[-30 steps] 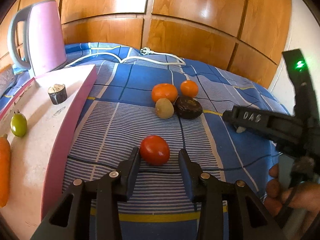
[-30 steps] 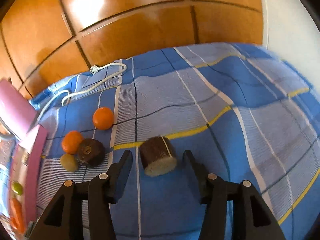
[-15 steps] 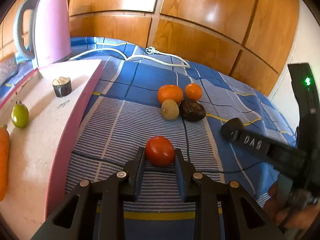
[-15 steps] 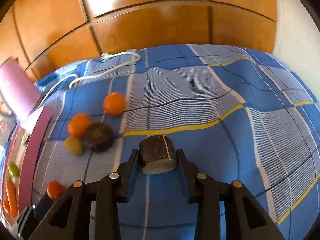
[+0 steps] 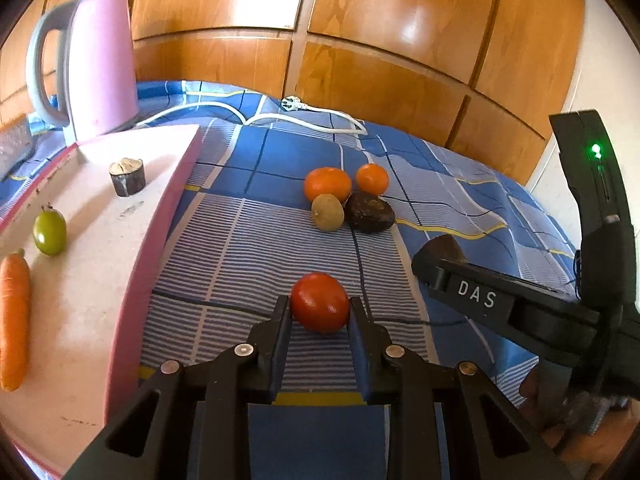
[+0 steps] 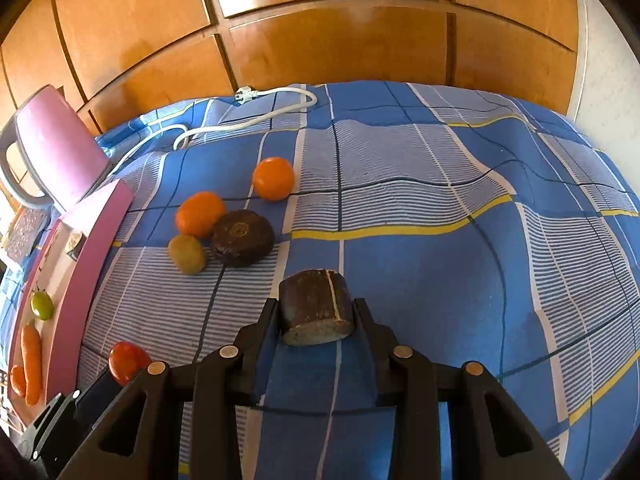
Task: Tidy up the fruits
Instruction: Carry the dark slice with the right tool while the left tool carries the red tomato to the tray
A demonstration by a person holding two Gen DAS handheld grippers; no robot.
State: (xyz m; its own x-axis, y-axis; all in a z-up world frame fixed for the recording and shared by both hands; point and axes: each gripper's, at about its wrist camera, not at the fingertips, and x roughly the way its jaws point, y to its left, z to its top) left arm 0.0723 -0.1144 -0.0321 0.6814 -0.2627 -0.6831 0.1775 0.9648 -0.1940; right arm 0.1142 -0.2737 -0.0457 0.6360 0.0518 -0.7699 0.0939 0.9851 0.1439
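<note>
My left gripper (image 5: 320, 312) is shut on a red tomato (image 5: 320, 302), held just above the blue checked cloth. My right gripper (image 6: 316, 314) is shut on a dark brown cut fruit piece (image 6: 314, 307), lifted over the cloth; it also shows in the left wrist view (image 5: 446, 246). Two oranges (image 5: 327, 184) (image 5: 372, 178), a kiwi (image 5: 327, 212) and a dark round fruit (image 5: 370, 212) lie clustered mid-cloth. The tomato shows in the right wrist view (image 6: 127, 361) at lower left.
A pink-edged board (image 5: 100, 264) on the left holds a carrot (image 5: 14, 316), a green fruit (image 5: 49, 232) and a small brown stub (image 5: 127, 176). A pink kettle (image 5: 96, 64) stands behind it with a white cord (image 5: 312, 118). Wooden panels back the bed.
Both grippers closed: the left on the tomato, the right on the brown fruit piece. Both have since risen slightly with their loads, and the right gripper has drawn nearer the left.
</note>
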